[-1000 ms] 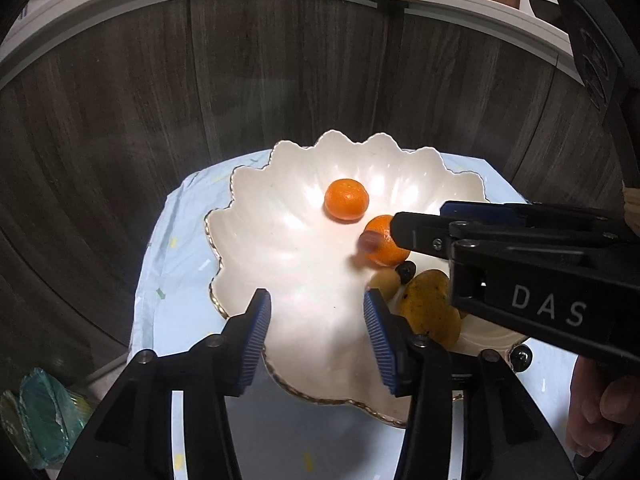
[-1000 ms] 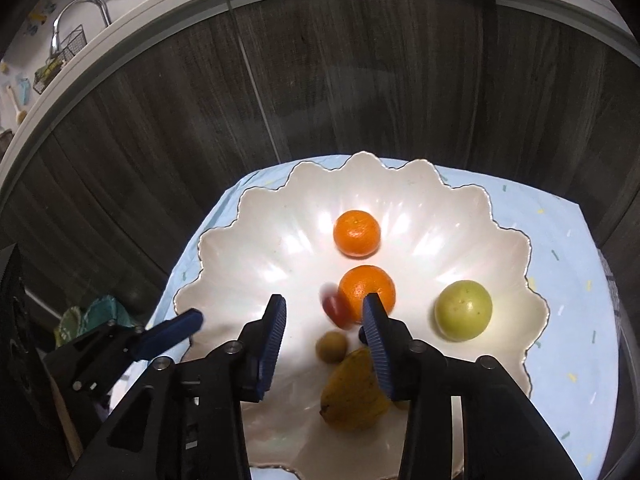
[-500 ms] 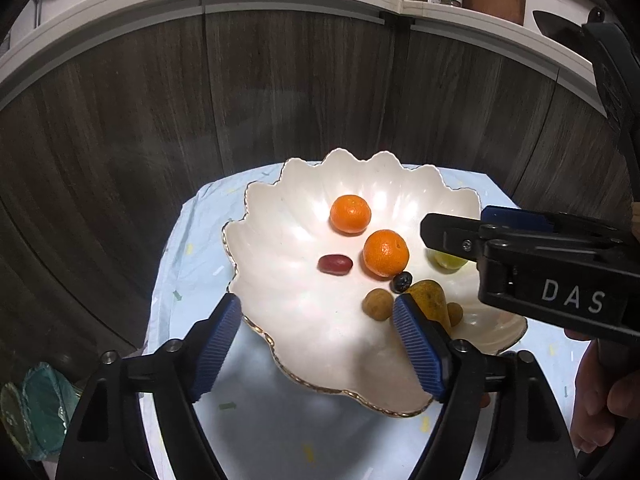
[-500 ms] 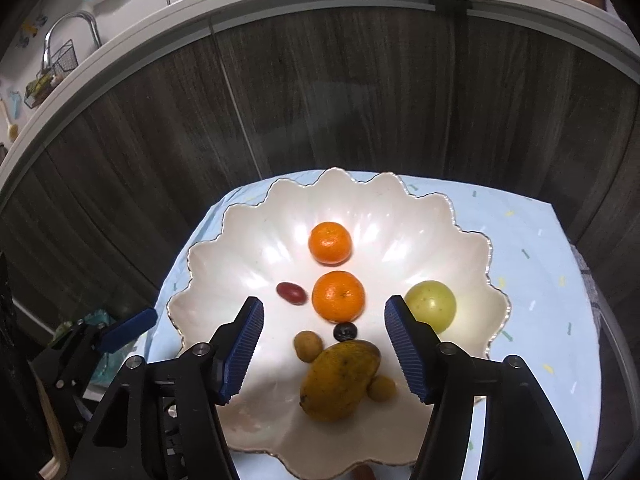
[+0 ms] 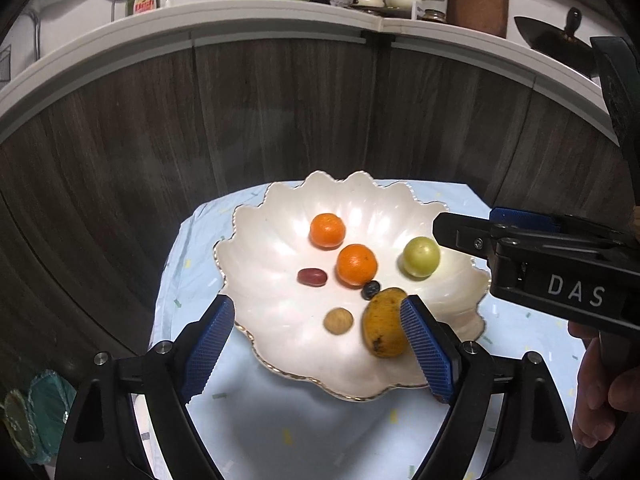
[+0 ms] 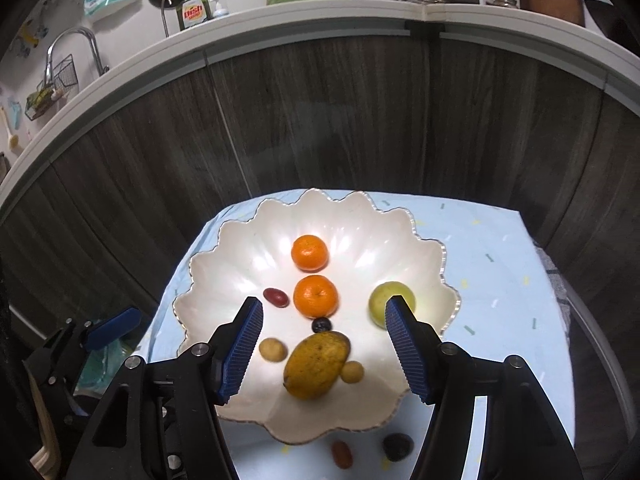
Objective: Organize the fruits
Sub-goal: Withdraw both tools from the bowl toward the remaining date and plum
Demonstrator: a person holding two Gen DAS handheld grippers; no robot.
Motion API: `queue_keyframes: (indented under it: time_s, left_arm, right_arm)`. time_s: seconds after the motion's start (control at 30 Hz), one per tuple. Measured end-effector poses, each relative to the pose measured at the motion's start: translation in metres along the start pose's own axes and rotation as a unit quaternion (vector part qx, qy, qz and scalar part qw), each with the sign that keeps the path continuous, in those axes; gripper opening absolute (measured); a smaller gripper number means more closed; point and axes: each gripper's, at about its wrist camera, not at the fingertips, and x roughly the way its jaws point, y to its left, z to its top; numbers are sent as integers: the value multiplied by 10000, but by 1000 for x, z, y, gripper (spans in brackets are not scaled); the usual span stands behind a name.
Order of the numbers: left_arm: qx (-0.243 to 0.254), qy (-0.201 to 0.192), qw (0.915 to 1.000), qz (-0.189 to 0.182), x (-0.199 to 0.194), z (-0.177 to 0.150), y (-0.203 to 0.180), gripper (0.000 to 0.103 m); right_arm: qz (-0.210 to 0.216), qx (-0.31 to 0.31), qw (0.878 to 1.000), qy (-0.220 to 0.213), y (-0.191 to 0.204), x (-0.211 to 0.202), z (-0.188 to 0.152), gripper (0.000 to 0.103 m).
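A white scalloped bowl [image 5: 272, 256] [image 6: 224, 280] on a light blue cloth holds two oranges [image 5: 357, 265] [image 6: 315, 295], a green fruit [image 5: 421, 257] [image 6: 384, 296], a yellow mango [image 5: 382, 322] [image 6: 316, 364], a red date [image 5: 312, 277] [image 6: 276, 297], a blueberry [image 5: 370, 290] [image 6: 321, 325] and small tan fruits [image 5: 338, 321] [image 6: 273, 349]. My left gripper [image 5: 318, 348] is open and empty above the bowl's near rim. My right gripper [image 6: 324, 348] is open and empty over the bowl. A red fruit [image 6: 341, 453] and a dark fruit [image 6: 397, 446] lie on the cloth before the bowl.
The small table [image 6: 500, 280] stands against dark wood cabinet fronts [image 5: 280, 112]. A white counter [image 6: 320, 12] above carries dishes, a soap bottle and a tap. Teal items [image 5: 36, 408] lie on the floor at left.
Both grippers have drawn back and up from the bowl and opened wider. The red date left the right gripper and now lies in the bowl beside the near orange.
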Motion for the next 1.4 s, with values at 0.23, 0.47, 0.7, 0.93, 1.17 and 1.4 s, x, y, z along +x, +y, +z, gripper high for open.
queue_keyframes:
  time_s: [0.23,0.47,0.7,0.93,1.17,1.4]
  left_arm:
    - [146,-88,9998,-59,-13,3,-20,85]
    - [237,-127,9996,-47,-19,1,-37,85]
    - [173,-163,9997,-16,-29,-6,-51,85]
    - [153,-117,9998,30,-33,-15,-66,85]
    - [47,-85,9999,118,-35,-26,-78,85]
    - [-36,-140,9996,252,-36,-40,-87,85]
  right_arm:
    - [-46,141,9998,-139,-18,-20,-4,65]
    - [-87,229,9995,-223,-32,-35,-11,65]
    - [-167,184,9993,-284,-46,-48,-20,65]
    - [-236,59,9992,-328,-57,-58,-30,65]
    - [-245,-57,9990,-365,-67,-63,-43,65]
    - [-192,-207,9990,-338,-76,-62,-59,65]
